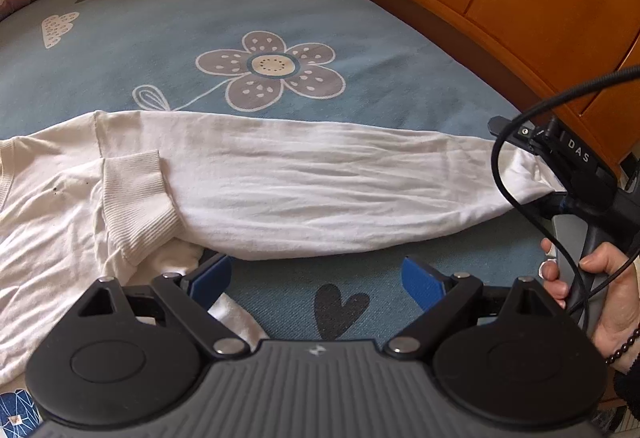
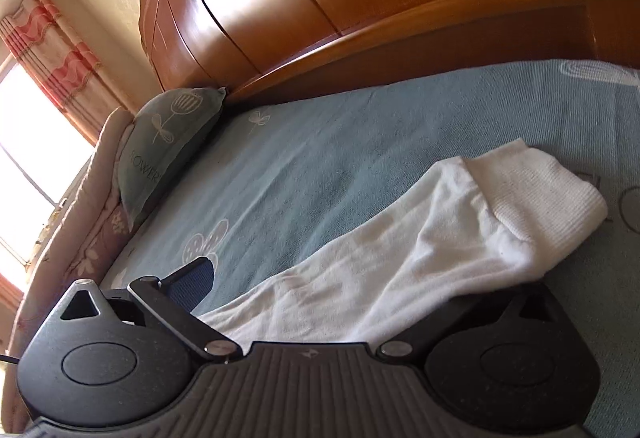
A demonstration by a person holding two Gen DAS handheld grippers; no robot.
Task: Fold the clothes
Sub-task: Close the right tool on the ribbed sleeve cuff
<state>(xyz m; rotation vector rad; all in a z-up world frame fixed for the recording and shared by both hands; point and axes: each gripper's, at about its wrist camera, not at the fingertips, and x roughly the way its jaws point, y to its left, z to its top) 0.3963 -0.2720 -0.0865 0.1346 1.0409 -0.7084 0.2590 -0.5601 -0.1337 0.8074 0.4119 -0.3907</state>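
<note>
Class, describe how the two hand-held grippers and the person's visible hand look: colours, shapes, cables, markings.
The left hand-held gripper has blue finger pads, black linkages with silver pivots and a ribbed grey body. The right hand-held gripper is black, lettered "DAS", with a looping black cable. The right hand is bare, with a dark beaded bracelet.

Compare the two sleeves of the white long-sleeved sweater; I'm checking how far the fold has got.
The folded-in sleeve lies bent across the white sweater's body, ribbed cuff on top; the outstretched sleeve runs straight over the blue flowered bedsheet. No tool holds the folded-in sleeve; the outstretched sleeve's cuff end lies at the open right tool. Both are white with ribbed cuffs.
</note>
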